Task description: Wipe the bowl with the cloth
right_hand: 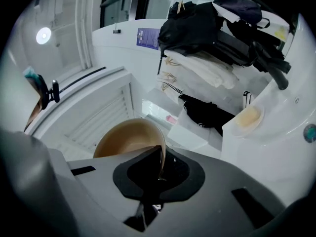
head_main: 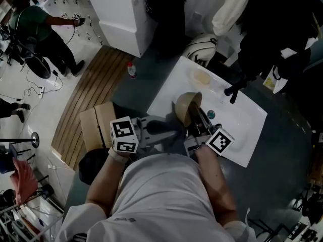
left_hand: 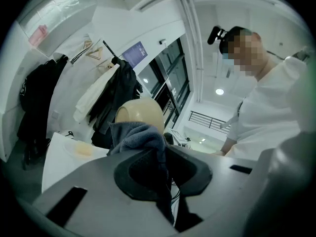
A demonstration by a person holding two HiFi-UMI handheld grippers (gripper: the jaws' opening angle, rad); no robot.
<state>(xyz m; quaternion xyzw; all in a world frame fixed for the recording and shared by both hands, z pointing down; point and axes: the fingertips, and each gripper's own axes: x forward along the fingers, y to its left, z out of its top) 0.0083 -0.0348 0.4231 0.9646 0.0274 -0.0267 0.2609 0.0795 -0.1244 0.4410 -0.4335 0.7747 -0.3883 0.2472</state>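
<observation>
A tan bowl (head_main: 187,105) is held on edge over the white sink counter (head_main: 166,87), its rim clamped in my right gripper (head_main: 198,119). In the right gripper view the bowl (right_hand: 126,139) shows its hollow side, and the rim runs down between the jaws of that gripper (right_hand: 159,174). My left gripper (head_main: 166,127) is shut on a dark grey cloth (head_main: 162,126). In the left gripper view the cloth (left_hand: 143,142) bunches up out of the left gripper (left_hand: 163,174) and lies against the bowl's rounded outside (left_hand: 140,113).
A black faucet (head_main: 234,87) and a soap dish (head_main: 201,77) sit on the sink counter. A cardboard box (head_main: 98,125) stands on the floor to the left. Dark coats (right_hand: 222,26) hang behind. A person (head_main: 38,29) stands far off at top left.
</observation>
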